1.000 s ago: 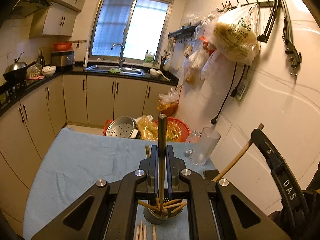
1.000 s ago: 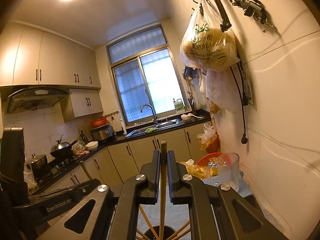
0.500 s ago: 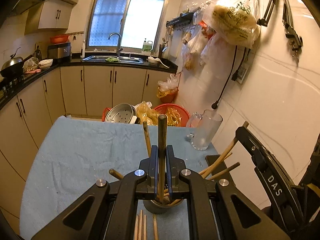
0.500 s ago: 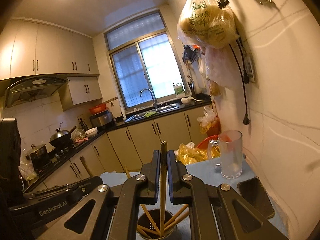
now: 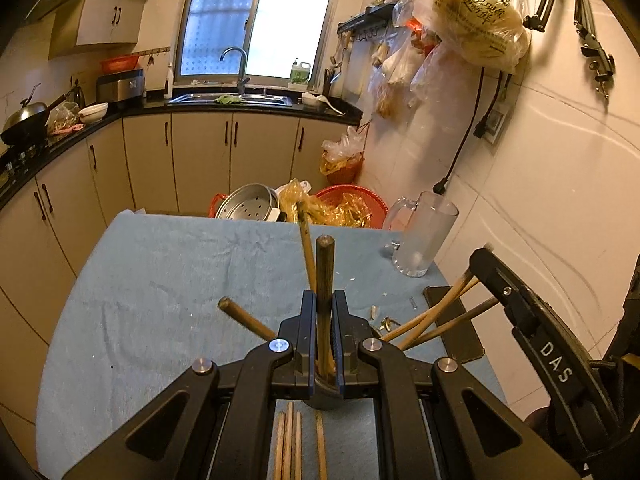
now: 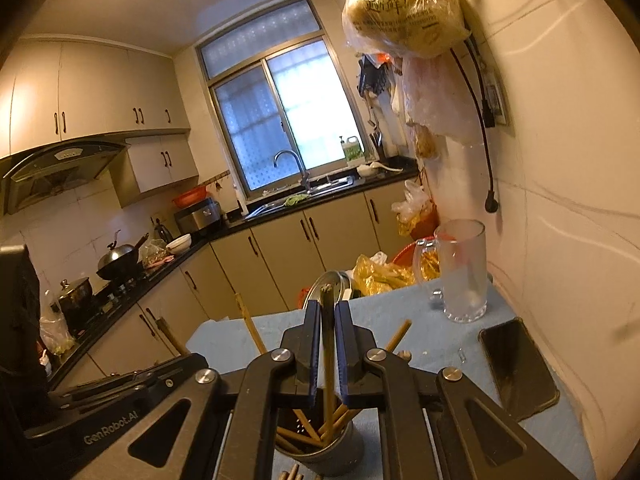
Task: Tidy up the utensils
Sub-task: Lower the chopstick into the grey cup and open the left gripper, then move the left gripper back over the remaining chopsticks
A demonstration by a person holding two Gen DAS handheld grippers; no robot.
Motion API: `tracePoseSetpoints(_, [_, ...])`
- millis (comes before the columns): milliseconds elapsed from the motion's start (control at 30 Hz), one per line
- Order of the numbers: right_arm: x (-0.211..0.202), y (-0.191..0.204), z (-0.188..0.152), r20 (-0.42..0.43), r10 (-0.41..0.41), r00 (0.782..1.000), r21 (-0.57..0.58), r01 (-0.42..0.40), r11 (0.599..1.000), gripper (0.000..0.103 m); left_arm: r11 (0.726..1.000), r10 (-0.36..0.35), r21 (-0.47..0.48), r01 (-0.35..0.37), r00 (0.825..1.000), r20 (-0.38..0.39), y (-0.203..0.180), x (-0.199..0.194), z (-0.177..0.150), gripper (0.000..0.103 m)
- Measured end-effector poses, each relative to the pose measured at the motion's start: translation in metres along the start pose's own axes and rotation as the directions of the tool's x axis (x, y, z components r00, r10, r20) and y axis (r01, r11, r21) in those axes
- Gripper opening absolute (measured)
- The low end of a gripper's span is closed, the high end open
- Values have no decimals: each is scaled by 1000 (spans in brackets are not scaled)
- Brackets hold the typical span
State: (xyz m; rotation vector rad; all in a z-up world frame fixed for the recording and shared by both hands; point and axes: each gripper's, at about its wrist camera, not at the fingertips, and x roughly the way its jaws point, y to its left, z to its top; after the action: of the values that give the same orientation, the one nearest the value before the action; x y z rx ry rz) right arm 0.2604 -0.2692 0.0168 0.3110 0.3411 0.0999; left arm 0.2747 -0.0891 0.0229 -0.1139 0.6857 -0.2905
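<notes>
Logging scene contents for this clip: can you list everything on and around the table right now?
utensil holder: one, dark grey, near table edge, several chopsticks inside
loose chopsticks: four, wooden, flat on cloth before holder
table cloth: one, blue, covers table
glass mug: one, clear, empty, far right by wall
phone: one, black, right of holder
steamer pot: one, metal, beyond table
left hand-held gripper: black, shut on dark chopstick
right hand-held gripper: black, jaws opening, chopstick between them, lower end in holder
</notes>
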Motion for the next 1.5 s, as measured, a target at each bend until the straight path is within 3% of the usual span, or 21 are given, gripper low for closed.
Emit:
tracePoseSetpoints(267, [-6,-3,2,-24,12,1000,31,-12,999,12,1000,-2,-6,2,1000,-14,3,-9,-7,11])
tracePoseSetpoints(333, [-16,-2,5,-13,11,1000,37,-10,999,17,1000,-5,-14,5,1000,-8,4,-16,-8,21])
tracePoseSetpoints(400, [-25,-1,7,-4,15,1000,44,-15,999,23,1000,-14,-12,14,1000,2,5,-25,-11,39])
tracePoseSetpoints(533, [-47,-1,11,6,20,1000,59,-20,998,31,1000,-22,-2,22,1000,18,6,-46,-18,41])
tracePoseSetpoints(633, [-68,1,12,14,20,1000,57,-21,998,36,999,-28,-20,28,999,27,10,-66,-26,49])
tracePoseSetpoints(700, [-85,2,11,23,27,999,61,-28,998,51,999,-31,-23,31,999,39,13,-83,-33,55])
tracePoseSetpoints(767, [-103,3,9,33,28,999,59,-30,998,57,1000,-25,-13,26,999,39,14,-96,-40,55])
tracePoseSetpoints(1033, [-160,2,-22,4,23,1000,43,-23,999,57,999,3,-38,-3,1000,-3,26,-127,-87,61])
tracePoseSetpoints(1233, [-173,-9,-56,-79,30,996,80,-23,996,57,997,23,-66,-28,997,-67,41,-130,-123,61])
tracePoseSetpoints(1500, [-170,-3,-92,-183,67,981,68,-56,996,57,988,15,-148,-34,992,-129,67,-128,-146,61])
